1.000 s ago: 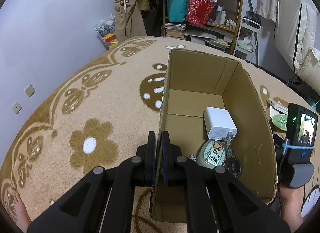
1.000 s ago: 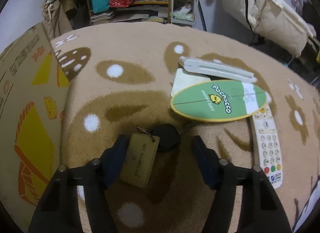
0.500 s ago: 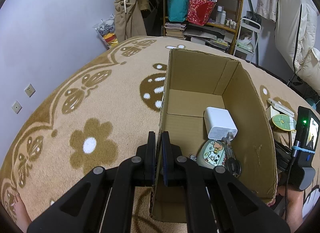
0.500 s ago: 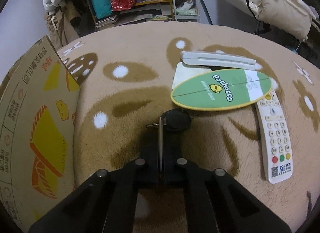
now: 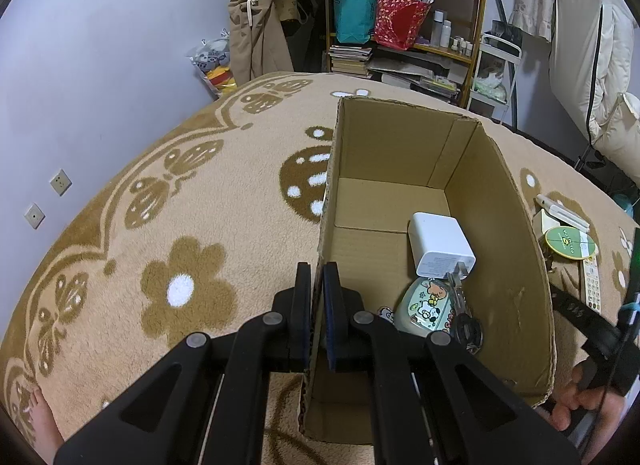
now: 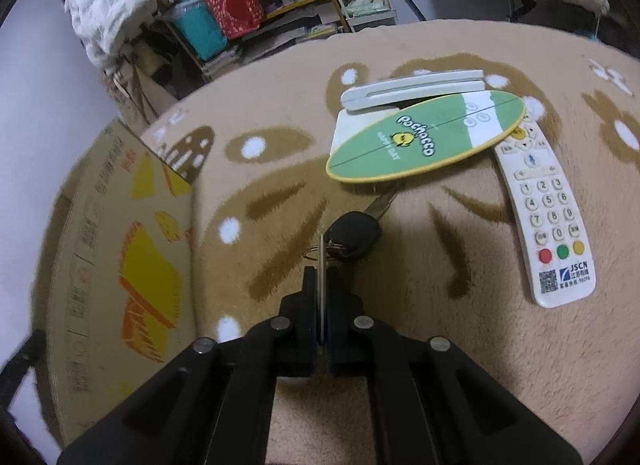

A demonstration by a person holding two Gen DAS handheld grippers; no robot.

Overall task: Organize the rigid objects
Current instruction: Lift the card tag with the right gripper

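An open cardboard box (image 5: 504, 201) stands on the flowered carpet, and my left gripper (image 5: 318, 285) is shut on its near left wall. Inside lie a white charger (image 5: 438, 243), a cartoon-printed case (image 5: 424, 307) and dark keys (image 5: 466, 329). In the right wrist view my right gripper (image 6: 322, 277) is shut on a thin key tag (image 6: 322, 257), seen edge-on. A black key fob (image 6: 354, 233) hangs from the tag's ring, lifted over the carpet. The box's printed outer wall (image 6: 120, 265) is to its left.
On the carpet to the right lie a green oval Pochacco fan (image 6: 426, 137), a white remote (image 6: 544, 209) and a white folded stand (image 6: 412, 89). Shelves with bags (image 5: 400, 21) stand at the back. A bare foot (image 5: 40, 425) shows at lower left.
My right gripper closed on the key tag, then rolled and lifted it with the fob, so the carpet items now look tilted. The left gripper stayed clamped on the box wall.
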